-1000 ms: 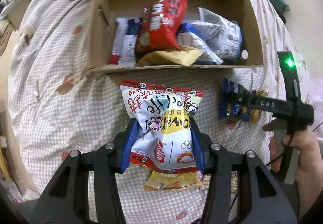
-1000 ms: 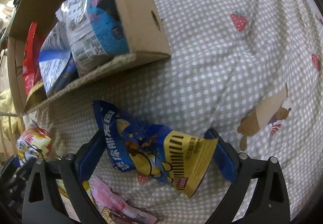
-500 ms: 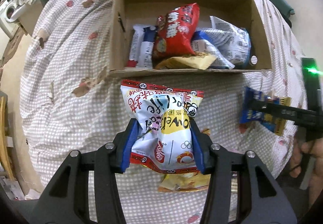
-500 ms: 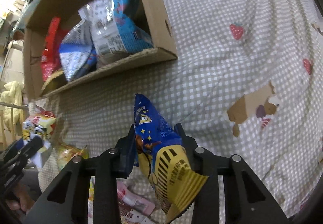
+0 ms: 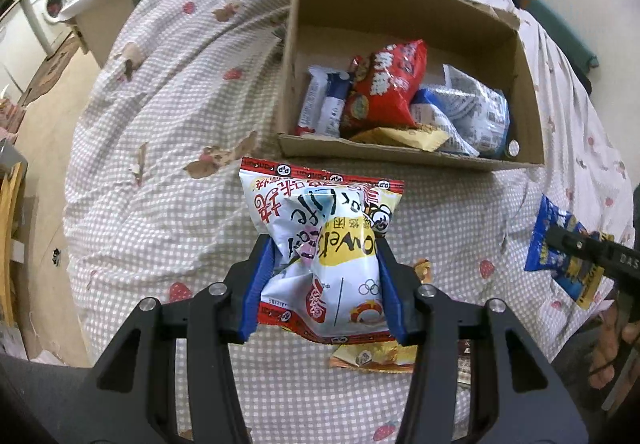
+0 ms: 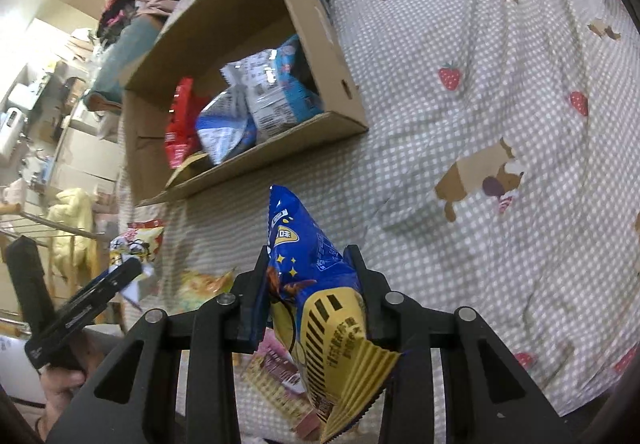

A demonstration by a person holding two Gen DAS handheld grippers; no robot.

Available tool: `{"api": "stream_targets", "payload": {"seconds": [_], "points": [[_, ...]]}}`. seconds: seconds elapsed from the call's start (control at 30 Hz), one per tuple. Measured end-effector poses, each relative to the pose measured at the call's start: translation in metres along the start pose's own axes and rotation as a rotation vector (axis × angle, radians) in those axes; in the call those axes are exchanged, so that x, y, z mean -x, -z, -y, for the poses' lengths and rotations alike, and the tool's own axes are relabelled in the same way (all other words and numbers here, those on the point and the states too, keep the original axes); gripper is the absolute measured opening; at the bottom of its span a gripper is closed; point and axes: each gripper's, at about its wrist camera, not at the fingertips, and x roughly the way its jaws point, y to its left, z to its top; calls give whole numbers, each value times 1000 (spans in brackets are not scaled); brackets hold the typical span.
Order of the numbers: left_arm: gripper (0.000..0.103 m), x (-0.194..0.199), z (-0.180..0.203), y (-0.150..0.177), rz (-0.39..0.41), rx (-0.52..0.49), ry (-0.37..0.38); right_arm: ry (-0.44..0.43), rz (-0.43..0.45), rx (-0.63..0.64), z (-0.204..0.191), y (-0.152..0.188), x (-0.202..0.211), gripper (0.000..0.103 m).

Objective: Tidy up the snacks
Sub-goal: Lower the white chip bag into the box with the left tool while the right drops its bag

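The left gripper (image 5: 324,284) clamps a white-and-yellow puffy snack bag (image 5: 320,248), the right gripper (image 6: 310,296) a blue-and-yellow foil packet (image 6: 316,284), both lifted for carrying to the open brown cardboard box (image 5: 404,154).

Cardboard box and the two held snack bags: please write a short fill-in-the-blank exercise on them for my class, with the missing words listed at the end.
1. The left gripper is shut on a mostly ____ snack bag with red edges.
2. The right gripper is shut on a blue and ____ snack bag.
3. The red snack bag lies inside the ____ box.
4. The box rests on a checked cloth printed with dogs and ____.

Missing words: white; yellow; cardboard; strawberries
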Motion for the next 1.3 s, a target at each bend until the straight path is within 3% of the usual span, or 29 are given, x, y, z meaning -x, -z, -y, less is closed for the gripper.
{"api": "stream_targets", "payload": {"seconds": [0.27, 0.5, 0.63, 0.77, 0.97, 1.17, 1.3], "points": [[45, 31, -6, 0, 128, 40, -31, -126, 86, 68, -41, 6, 17, 36], [45, 63, -3, -30, 245, 29, -34, -220, 170, 101, -68, -11, 42, 36], [45, 75, 8, -58, 299, -15, -27, -215, 208, 150, -89, -28, 55, 36], [45, 70, 24, -81, 355, -99, -75, -164, 203, 191, -105, -57, 47, 36], [45, 41, 31, -114, 353, -103, -56, -72, 192, 265, -123, -101, 18, 36], [45, 2, 33, -120, 359, -120, -40, -85, 217, 281, -119, -123, -22, 36], [46, -19, 30, -126, 331, -105, -33, -57, 190, 293, -113, -131, -45, 36]]}}
